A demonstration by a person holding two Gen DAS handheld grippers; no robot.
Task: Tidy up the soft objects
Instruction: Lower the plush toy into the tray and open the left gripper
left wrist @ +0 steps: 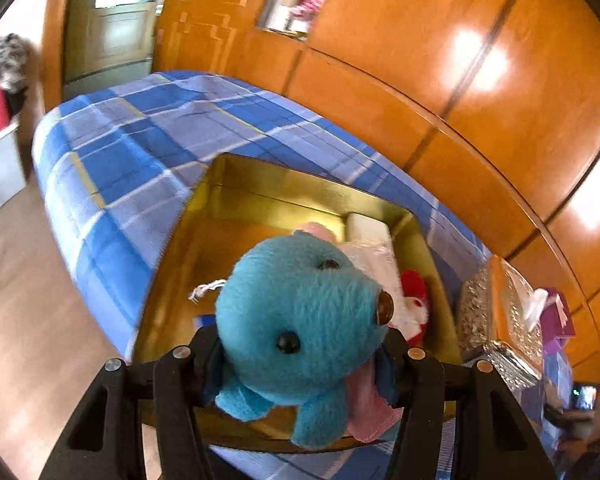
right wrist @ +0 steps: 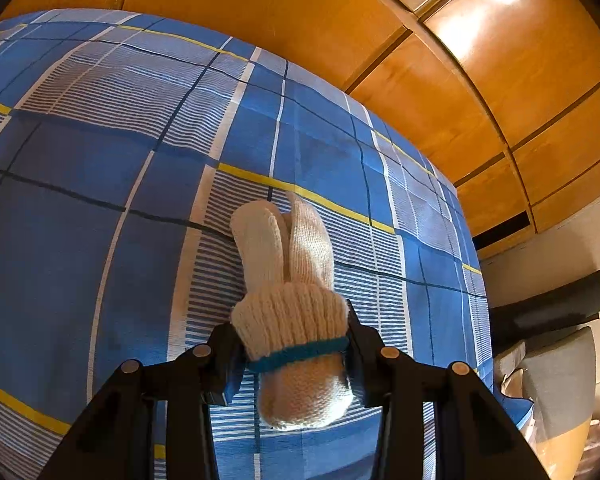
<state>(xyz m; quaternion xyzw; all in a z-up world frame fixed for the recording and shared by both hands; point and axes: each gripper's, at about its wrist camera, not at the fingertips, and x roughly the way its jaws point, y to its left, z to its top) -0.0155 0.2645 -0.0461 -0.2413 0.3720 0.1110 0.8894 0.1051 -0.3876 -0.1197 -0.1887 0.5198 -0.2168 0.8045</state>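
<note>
Teal plush [left wrist: 300,320] over gold box [left wrist: 284,184]; bedspread [left wrist: 112,152] bare beyond.

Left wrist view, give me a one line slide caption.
Left tool holds a teal plush toy above an open gold box on a blue plaid bed.

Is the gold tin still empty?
No: the gold tin already holds a white pouch and a red-and-white toy, seen past the teal plush in the left gripper.
</note>
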